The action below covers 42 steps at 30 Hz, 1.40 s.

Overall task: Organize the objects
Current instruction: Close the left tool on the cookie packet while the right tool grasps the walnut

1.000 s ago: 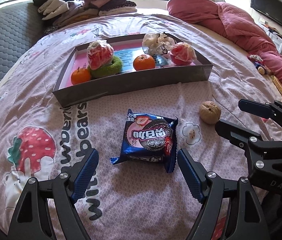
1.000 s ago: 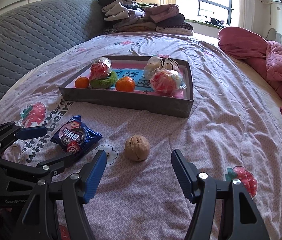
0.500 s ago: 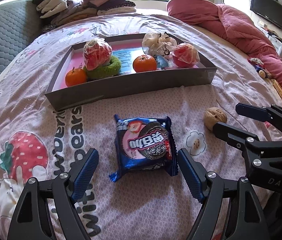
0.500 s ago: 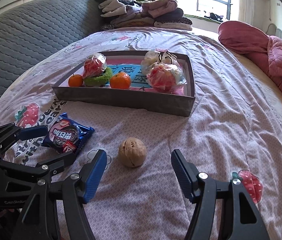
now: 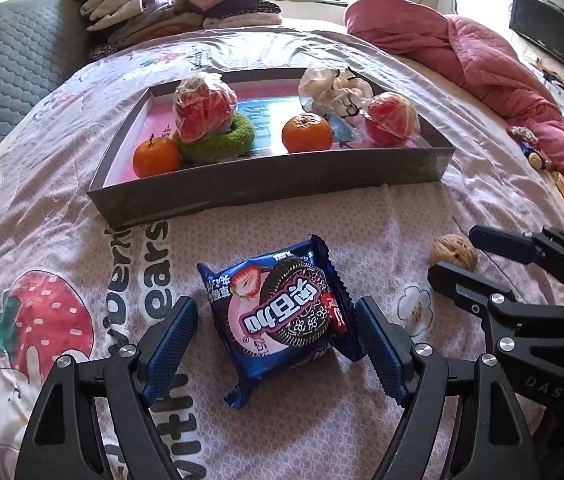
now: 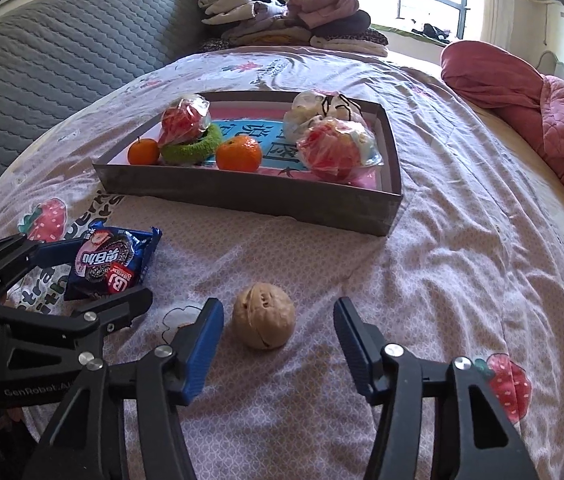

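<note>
- The walnut (image 6: 264, 322) lies on the bedspread (image 6: 422, 264) between the blue pads of the right gripper (image 6: 278, 344); the jaws are closing, with a gap on each side of the nut, narrower on the left.
- The blue cookie packet (image 5: 278, 312) lies flat, left of the walnut, between the pads of the left gripper (image 5: 276, 350). Those jaws are spread; the right pad sits just beside the packet's crimped edge, the left pad stands clear of it.
- The two tools are side by side, with a strip of bare cloth between packet and walnut.
- Beyond both lies the grey tray (image 5: 274, 184), its near wall well apart from packet and nut; open bedspread fills the room between.
- In the tray: two mandarins (image 5: 156, 156), a green ring (image 5: 222, 144) with a wrapped red fruit (image 5: 204, 106) on it, another wrapped red fruit (image 5: 392, 118) at the right, and a white bundle (image 5: 334, 86) at the far right corner.
- The tray floor is bare in the middle.
- To the far right is a pink quilt (image 6: 542, 120); folded clothes (image 6: 290, 20) are at the far end.
</note>
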{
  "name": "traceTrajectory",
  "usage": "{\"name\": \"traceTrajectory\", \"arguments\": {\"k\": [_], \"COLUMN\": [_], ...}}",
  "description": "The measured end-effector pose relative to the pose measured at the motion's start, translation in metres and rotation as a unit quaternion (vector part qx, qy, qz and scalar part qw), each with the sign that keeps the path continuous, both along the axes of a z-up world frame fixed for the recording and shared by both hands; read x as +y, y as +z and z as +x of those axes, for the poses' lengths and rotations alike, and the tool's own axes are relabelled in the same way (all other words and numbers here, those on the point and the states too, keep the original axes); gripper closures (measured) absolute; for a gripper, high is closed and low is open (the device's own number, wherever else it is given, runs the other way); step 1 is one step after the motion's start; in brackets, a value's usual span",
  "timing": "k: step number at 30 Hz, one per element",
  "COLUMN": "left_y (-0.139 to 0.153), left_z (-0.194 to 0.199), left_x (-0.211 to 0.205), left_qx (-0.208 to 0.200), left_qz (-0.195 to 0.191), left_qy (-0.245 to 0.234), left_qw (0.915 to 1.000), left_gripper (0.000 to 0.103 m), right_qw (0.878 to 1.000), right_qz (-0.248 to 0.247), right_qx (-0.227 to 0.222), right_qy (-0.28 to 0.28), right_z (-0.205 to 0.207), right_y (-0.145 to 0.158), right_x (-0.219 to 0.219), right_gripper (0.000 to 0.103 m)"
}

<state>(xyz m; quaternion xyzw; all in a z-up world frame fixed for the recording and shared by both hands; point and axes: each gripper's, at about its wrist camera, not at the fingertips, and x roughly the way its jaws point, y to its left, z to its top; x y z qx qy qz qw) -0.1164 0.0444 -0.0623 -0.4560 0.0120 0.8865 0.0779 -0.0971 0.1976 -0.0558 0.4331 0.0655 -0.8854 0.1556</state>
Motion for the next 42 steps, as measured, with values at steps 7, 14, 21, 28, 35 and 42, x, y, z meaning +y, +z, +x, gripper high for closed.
{"name": "traceTrajectory", "arguments": {"k": [7, 14, 21, 28, 35, 42], "left_y": [-0.002, -0.005, -0.002, 0.004, 0.016, 0.029], "left_z": [-0.004, -0.011, -0.01, -0.003, 0.003, 0.007], "left_x": [-0.005, -0.012, -0.022, -0.02, -0.02, -0.023], "left_qx": [-0.002, -0.009, -0.018, -0.008, 0.011, 0.033], "left_qz": [0.017, 0.043, 0.06, 0.043, 0.034, 0.028], "left_qy": [0.003, 0.008, 0.013, 0.009, 0.007, 0.008], "left_qw": [0.9999, 0.999, 0.998, 0.999, 0.9993, 0.999], "left_gripper": [0.022, 0.034, 0.042, 0.042, 0.042, 0.042], "right_qw": [1.0, 1.0, 1.0, 1.0, 0.999, 0.998], "right_qz": [-0.007, -0.013, -0.018, -0.025, -0.035, -0.037], "right_qx": [-0.005, -0.006, -0.005, 0.005, 0.019, 0.048], "right_qy": [0.004, 0.006, 0.005, 0.015, 0.018, 0.018], "right_z": [-0.001, -0.001, -0.001, 0.003, 0.007, 0.009], "right_y": [-0.004, -0.005, -0.003, 0.002, 0.01, 0.024], "right_x": [-0.003, -0.004, -0.004, -0.006, -0.009, -0.014], "right_gripper": [0.067, 0.07, 0.07, 0.07, 0.07, 0.07]}}
